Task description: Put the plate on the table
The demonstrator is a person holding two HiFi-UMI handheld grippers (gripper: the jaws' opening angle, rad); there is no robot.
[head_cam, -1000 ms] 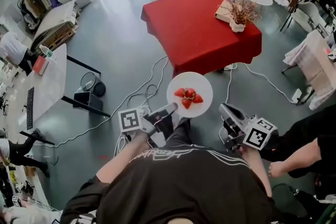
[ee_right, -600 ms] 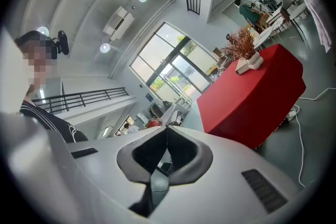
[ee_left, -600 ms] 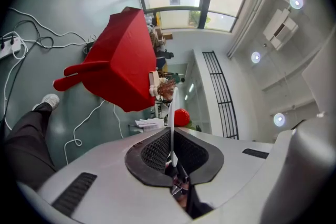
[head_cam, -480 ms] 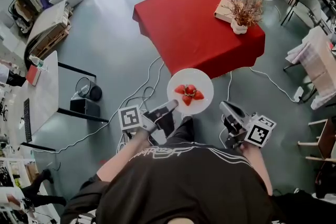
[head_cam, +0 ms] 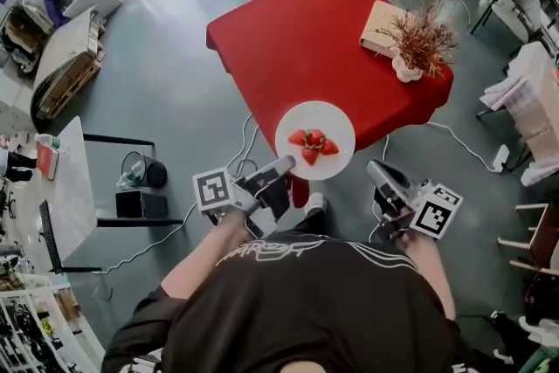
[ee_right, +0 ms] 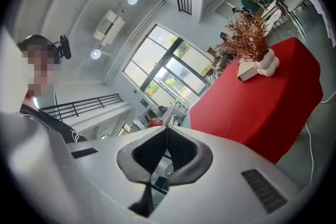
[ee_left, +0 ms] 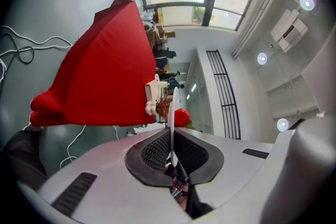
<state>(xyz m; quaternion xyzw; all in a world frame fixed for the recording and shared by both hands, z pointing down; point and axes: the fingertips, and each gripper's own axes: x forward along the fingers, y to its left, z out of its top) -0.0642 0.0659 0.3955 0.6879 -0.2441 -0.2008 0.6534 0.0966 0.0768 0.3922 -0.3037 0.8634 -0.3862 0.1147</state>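
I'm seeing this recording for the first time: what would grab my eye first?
A round white plate of red strawberries stands out mid-frame, gripped at its rim by the left hand-held gripper and right hand-held gripper. Beyond it is a square table under a red cloth, bearing a white vase of dried reddish twigs near its right corner.

The plate (head_cam: 314, 113) is round, white and shallow, with a few red strawberries (head_cam: 313, 144) clustered at its middle. It is held level in the air, its near rim pinched between the closed left tongs (head_cam: 286, 163). It is not resting on anything. Just beyond it stands the square worktop (head_cam: 297, 39), draped in a red cloth that hangs over its sides.
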